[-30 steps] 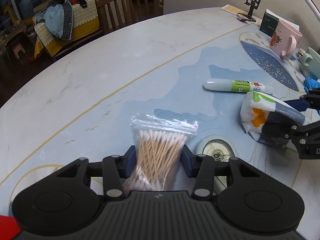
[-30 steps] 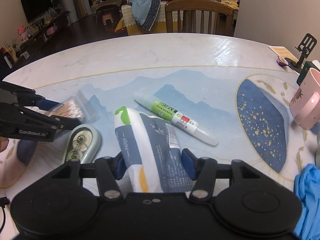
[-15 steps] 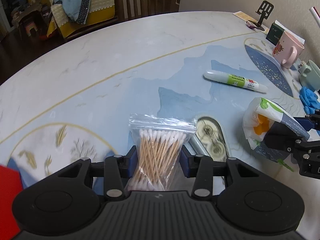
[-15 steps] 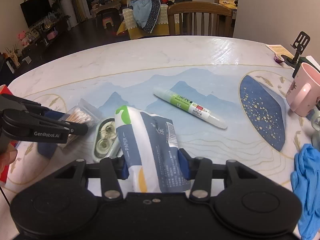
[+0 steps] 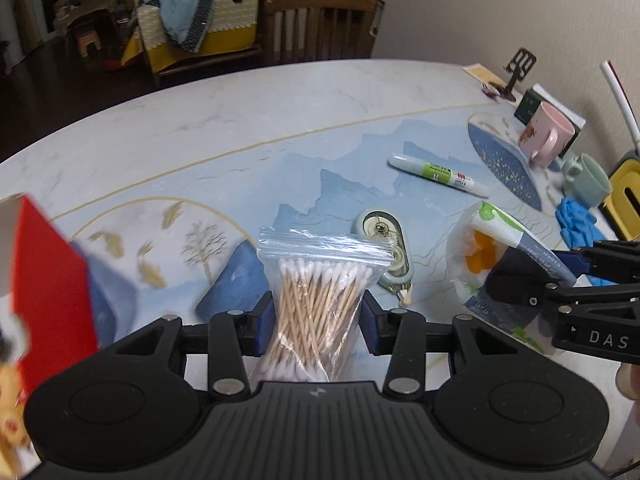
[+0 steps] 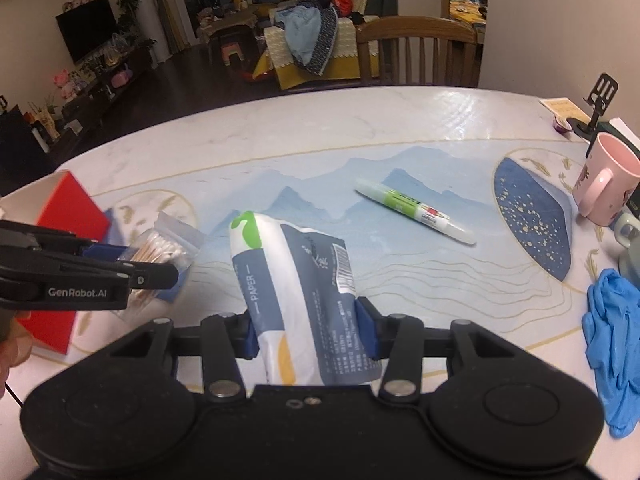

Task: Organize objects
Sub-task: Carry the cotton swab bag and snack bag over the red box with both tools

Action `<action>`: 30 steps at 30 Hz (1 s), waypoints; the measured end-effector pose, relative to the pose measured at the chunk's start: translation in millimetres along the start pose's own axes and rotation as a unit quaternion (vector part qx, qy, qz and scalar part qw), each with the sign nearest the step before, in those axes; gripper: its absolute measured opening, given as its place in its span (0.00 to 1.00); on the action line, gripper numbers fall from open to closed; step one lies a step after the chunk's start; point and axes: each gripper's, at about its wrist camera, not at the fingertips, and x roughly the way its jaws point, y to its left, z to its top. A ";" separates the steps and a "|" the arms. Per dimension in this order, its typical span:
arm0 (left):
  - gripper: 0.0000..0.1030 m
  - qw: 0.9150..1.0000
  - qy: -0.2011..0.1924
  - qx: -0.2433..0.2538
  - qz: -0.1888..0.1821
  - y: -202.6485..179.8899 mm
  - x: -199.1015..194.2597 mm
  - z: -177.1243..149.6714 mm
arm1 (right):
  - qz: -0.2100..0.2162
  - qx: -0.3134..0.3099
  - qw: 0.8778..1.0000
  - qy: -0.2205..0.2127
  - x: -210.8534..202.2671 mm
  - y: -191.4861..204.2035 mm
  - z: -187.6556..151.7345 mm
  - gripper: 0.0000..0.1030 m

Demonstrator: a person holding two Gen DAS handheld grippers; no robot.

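The left gripper [image 5: 318, 316] is clamped on the bag of cotton swabs [image 5: 320, 296], held off the table, and the red box [image 5: 48, 272] lies to its left (nearer this hand than the other). The right gripper [image 6: 306, 328] pinches the tissue pack [image 6: 296, 280], long axis pointing away, the box well off to its left.

From the left wrist view, the worktop [image 5: 240, 120] lies bare from ten to twelve o'clock. A red box [image 5: 48, 272] blocks nine o'clock; a correction-tape dispenser [image 5: 384, 240] and glue pen [image 5: 438, 174] lie at one, mugs [image 5: 546, 138] crowding two.
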 end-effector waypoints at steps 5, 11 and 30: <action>0.40 1.000 -0.008 -0.021 0.004 6.3 -32.9 -12.4 | 0.009 -0.002 1.000 -0.006 -19.7 20.7 -2.0 0.44; 0.40 0.999 -0.020 -0.037 0.000 16.7 -63.5 -25.2 | 0.018 -0.011 1.000 -0.008 -37.1 47.3 -6.0 0.44; 0.40 0.994 -0.049 -0.097 -0.005 96.8 -131.7 -67.9 | 0.038 -0.026 0.999 -0.021 -55.4 147.1 -9.4 0.44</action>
